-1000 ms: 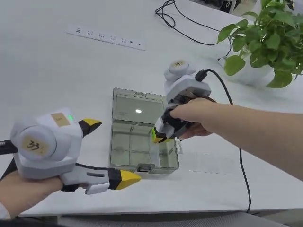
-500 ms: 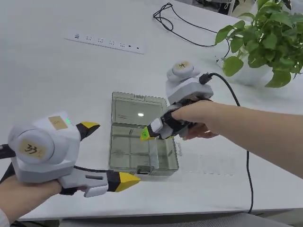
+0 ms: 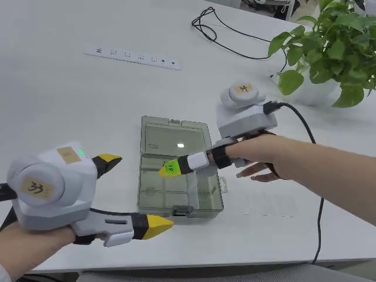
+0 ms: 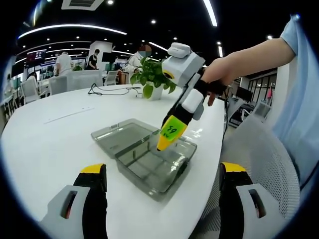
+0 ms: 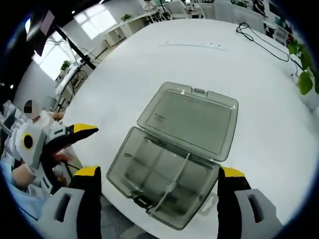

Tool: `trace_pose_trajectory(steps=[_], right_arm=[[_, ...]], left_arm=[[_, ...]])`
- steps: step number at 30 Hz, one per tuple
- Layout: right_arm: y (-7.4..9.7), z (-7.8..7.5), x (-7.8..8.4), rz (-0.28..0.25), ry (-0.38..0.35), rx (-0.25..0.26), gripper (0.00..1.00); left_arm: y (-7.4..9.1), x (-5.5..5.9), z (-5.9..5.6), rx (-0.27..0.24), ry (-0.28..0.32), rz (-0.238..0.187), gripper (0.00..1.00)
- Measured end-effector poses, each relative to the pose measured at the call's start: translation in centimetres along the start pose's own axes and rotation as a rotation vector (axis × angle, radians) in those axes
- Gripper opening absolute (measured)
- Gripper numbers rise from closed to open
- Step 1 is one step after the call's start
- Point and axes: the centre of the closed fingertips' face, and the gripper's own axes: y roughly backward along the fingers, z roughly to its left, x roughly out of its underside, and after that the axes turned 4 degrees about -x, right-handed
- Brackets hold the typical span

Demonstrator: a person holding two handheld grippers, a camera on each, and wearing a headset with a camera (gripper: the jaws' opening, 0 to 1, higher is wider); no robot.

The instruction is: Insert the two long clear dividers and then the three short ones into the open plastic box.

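The open clear plastic box (image 3: 151,189) lies on the white table with its lid (image 3: 175,138) folded flat behind it. Thin clear walls cross its inside, and one clear divider (image 3: 191,187) stands in the right half, seen also as a pale strip (image 5: 174,183) in the right gripper view. My right gripper (image 5: 159,175) hovers open above the box with nothing between its jaws; its green-tagged fingertip (image 3: 169,169) points left over the box. My left gripper (image 3: 132,191) is open and holds nothing, just left of the box's front corner. Faint clear dividers (image 3: 267,205) lie on the table right of the box.
A white power strip (image 3: 132,56) lies far back. A potted plant (image 3: 329,47) and a black cable (image 3: 235,35) sit at the back right. The right gripper's cable (image 3: 305,176) trails toward the table's front edge (image 3: 235,258).
My right gripper has risen out of the box's right half and swung its tip leftward, jaws now apart. A divider stands where it was. The left gripper has barely moved.
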Motion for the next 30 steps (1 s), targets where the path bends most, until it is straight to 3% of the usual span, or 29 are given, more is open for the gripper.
trace_pose_trajectory(steps=[4, 11, 15, 17, 21, 24, 30], right_arm=[[0.6, 0.6, -0.4, -0.065, 0.002, -0.022, 1.0], [1.2, 1.8, 0.7, -0.102, 0.066, -0.043, 1.0], [1.7, 2.9, 0.2, -0.209, 0.108, -0.096, 1.0], [2.1, 3.0, 0.8, -0.215, 0.132, -0.097, 1.0], [3.0, 3.4, 0.9, -0.293, 0.132, -0.151, 1.0], [3.4, 3.0, 1.4, -0.308, 0.138, -0.159, 1.0], [4.9, 2.1, 1.2, -0.396, 0.217, -0.166, 1.0]], left_arm=[[0.4, -0.7, 0.2, -0.018, 0.042, -0.026, 0.96], [1.4, -1.1, 1.0, -0.066, 0.063, -0.04, 0.95], [2.3, -0.9, 1.4, -0.104, 0.087, -0.043, 0.95], [2.8, -0.7, 1.6, -0.123, 0.092, -0.037, 0.95], [3.5, -0.2, 2.2, -0.163, 0.118, -0.022, 0.95], [4.0, 0.1, 2.6, -0.189, 0.143, -0.019, 0.94], [4.6, 0.7, 3.6, -0.244, 0.163, 0.007, 0.93]])
